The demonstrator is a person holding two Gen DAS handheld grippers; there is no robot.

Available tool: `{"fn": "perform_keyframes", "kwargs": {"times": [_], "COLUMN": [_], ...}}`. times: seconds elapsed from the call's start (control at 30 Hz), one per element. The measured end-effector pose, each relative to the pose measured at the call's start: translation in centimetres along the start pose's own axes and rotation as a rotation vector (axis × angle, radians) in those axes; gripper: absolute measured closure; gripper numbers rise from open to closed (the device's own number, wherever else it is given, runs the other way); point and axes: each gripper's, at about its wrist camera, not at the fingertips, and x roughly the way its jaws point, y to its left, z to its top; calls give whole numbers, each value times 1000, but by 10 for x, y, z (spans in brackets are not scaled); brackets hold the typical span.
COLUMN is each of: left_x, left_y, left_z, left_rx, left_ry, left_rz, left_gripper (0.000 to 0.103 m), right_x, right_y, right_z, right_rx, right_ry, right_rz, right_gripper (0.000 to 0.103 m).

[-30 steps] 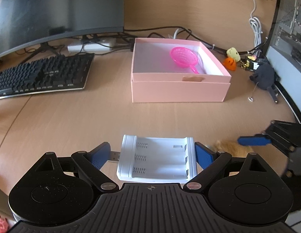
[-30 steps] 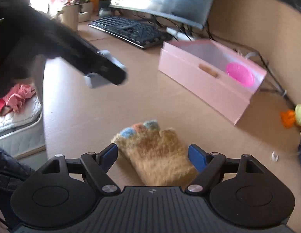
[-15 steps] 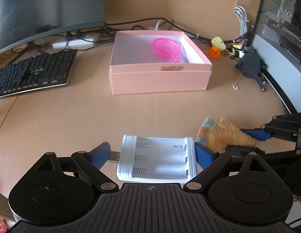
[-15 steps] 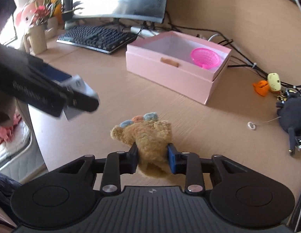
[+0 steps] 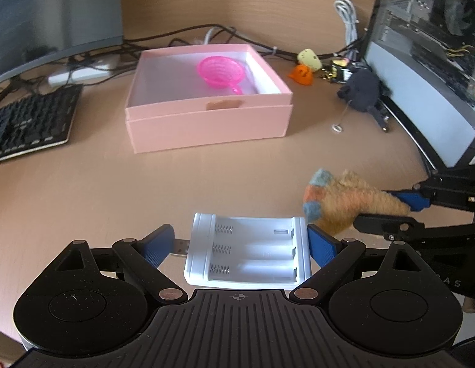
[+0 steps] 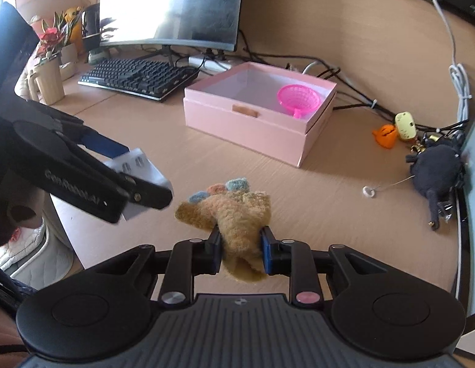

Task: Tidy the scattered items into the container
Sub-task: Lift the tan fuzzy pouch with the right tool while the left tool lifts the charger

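My left gripper (image 5: 240, 239) is shut on a white battery charger (image 5: 246, 251), its blue pads pressing on the two ends, and holds it above the desk. The right wrist view shows this gripper (image 6: 136, 171) and charger (image 6: 139, 162) at the left. My right gripper (image 6: 241, 247) has its jaws closing on a tan plush paw (image 6: 234, 211) with coloured toes, pinched between the pads and lifted. The left wrist view shows the paw (image 5: 338, 199) at the right. Ahead stands the open pink box (image 5: 206, 122) with a pink strainer (image 5: 220, 72) inside.
A black keyboard (image 6: 136, 75) and monitor (image 6: 176, 3) stand behind the box on the left. An orange figure (image 6: 384, 135), a dark plush toy (image 6: 433, 168) and cables (image 6: 354, 101) lie at the right by a computer case (image 5: 427, 61). A wooden mug (image 6: 48, 82) stands far left.
The right jaws have shut on the plush paw and raised it off the desk. The left gripper, still gripping the charger, has swung right, so the box sits further left in its view.
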Motion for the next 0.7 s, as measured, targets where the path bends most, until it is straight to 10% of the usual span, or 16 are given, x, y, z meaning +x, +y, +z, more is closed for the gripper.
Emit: {"fn": "perform_keyframes", "kwargs": {"times": [0.7], "left_x": [6], "left_y": [8], "left_z": [2], "left_rx": [34], "left_ry": [12], "left_rz": [-46], "left_gripper": [8], "right_x": [3], "right_y": [9], "right_z": [6], "right_rx": [8], "right_ry": [19], "right_rz": [-25], "right_gripper": [79]}}
